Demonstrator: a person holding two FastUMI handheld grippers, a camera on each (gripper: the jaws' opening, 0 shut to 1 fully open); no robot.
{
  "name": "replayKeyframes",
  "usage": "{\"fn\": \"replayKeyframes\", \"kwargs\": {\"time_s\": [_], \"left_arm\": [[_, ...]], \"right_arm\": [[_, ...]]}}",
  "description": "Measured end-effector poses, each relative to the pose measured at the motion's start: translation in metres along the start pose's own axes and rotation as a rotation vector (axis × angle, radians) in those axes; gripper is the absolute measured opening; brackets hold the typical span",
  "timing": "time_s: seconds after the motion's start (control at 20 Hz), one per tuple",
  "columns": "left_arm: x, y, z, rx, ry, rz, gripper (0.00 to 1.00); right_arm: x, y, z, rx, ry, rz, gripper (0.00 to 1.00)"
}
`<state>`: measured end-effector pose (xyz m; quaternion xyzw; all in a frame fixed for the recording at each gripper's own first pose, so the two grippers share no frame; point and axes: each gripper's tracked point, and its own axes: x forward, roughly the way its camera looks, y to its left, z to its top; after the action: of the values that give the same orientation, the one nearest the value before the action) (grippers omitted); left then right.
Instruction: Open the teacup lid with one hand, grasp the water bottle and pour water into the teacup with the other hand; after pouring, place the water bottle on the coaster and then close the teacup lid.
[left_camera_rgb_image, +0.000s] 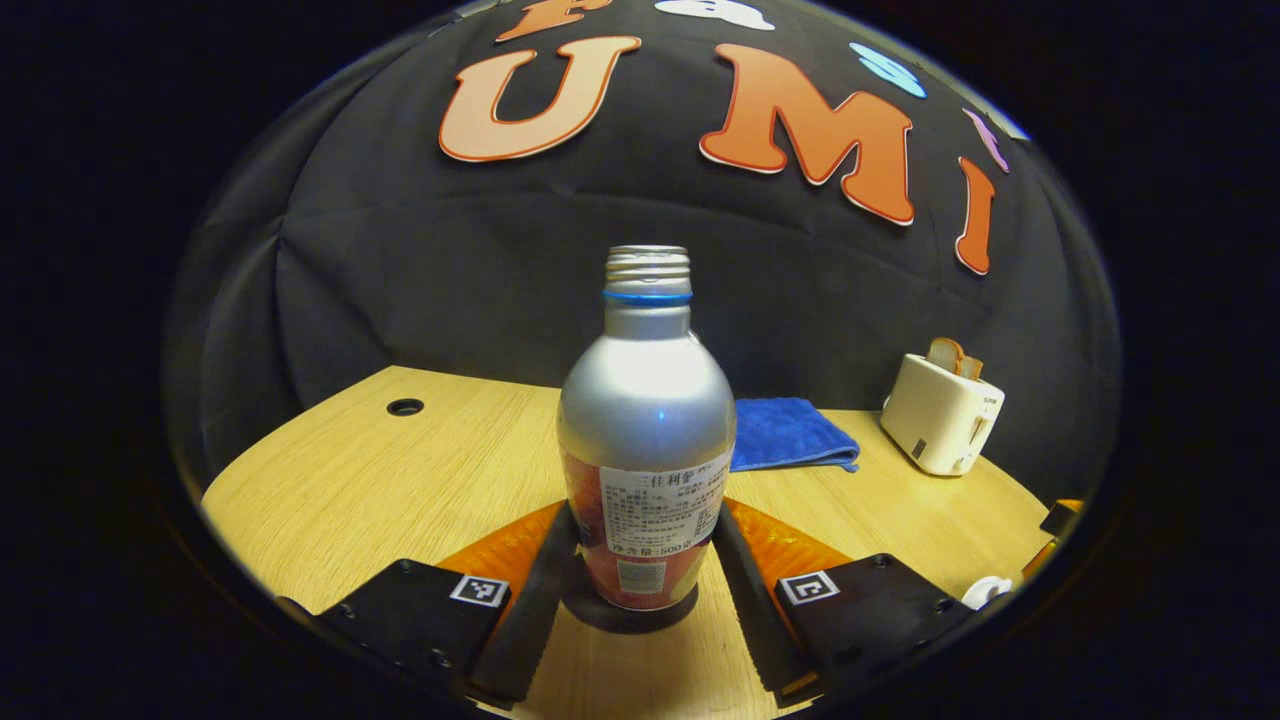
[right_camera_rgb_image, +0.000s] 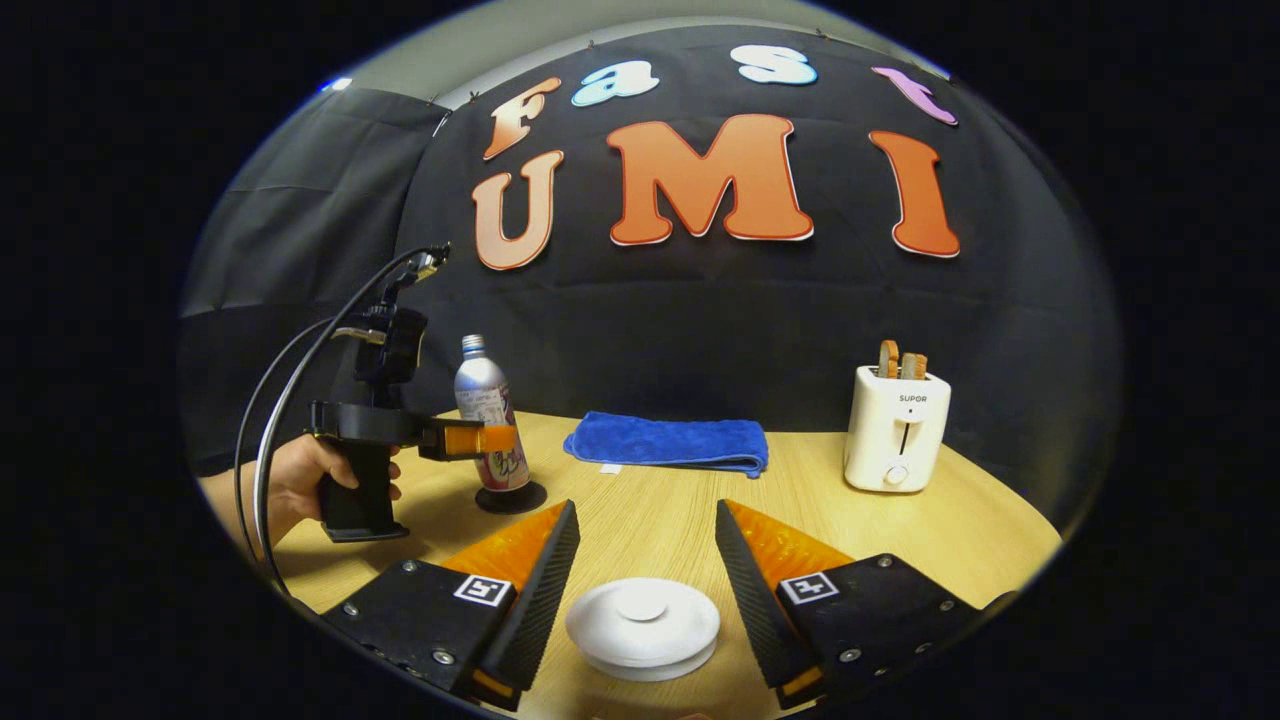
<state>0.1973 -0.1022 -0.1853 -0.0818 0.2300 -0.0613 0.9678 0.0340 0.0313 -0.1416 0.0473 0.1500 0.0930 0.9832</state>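
Both views are warmly and evenly lit from above; the table (right_camera_rgb_image: 900, 520) is bright, the backdrop dim. A soft highlight is seen on the water bottle (left_camera_rgb_image: 646, 420). Straight lines are bowed by fisheye distortion toward the edges.

Wooden table (right_camera_rgb_image: 660, 520), light grain. Toaster (right_camera_rgb_image: 896, 428) as landmark: cream-white, upright near the table's far edge, close to the black cloth wall (right_camera_rgb_image: 700, 320), two browned bread slices (right_camera_rgb_image: 900, 360) standing up out of its slots. Lever and round knob on its front face. Left of the toaster, apart from it, a folded blue towel (right_camera_rgb_image: 668, 442) lies flat. Farther left of the toaster, in the left gripper view, a small round hole (left_camera_rgb_image: 405, 407) in the tabletop.
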Motion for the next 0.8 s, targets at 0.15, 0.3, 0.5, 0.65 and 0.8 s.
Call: {"fn": "replayKeyframes", "kwargs": {"time_s": [0.15,0.3,0.5,0.65,0.8], "left_arm": [[0.003,0.002,-0.006,0.0,0.023,0.002,0.8],[0.005,0.001,-0.012,0.005,0.046,-0.001,0.83],[0.006,0.0,-0.016,0.012,0.059,-0.002,0.84],[0.007,0.002,-0.024,0.025,0.082,-0.009,0.95],[-0.003,0.008,-0.018,0.074,0.066,0.026,1.0]], "right_arm": [[-0.001,-0.007,0.002,0.0,-0.006,-0.021,0.85],[-0.002,-0.009,0.004,-0.001,-0.006,-0.027,0.85],[-0.004,-0.011,0.006,-0.018,-0.012,-0.04,0.85],[-0.007,-0.01,0.01,-0.015,-0.021,-0.042,0.85],[-0.01,-0.009,0.016,-0.018,-0.03,-0.051,0.85]]}}
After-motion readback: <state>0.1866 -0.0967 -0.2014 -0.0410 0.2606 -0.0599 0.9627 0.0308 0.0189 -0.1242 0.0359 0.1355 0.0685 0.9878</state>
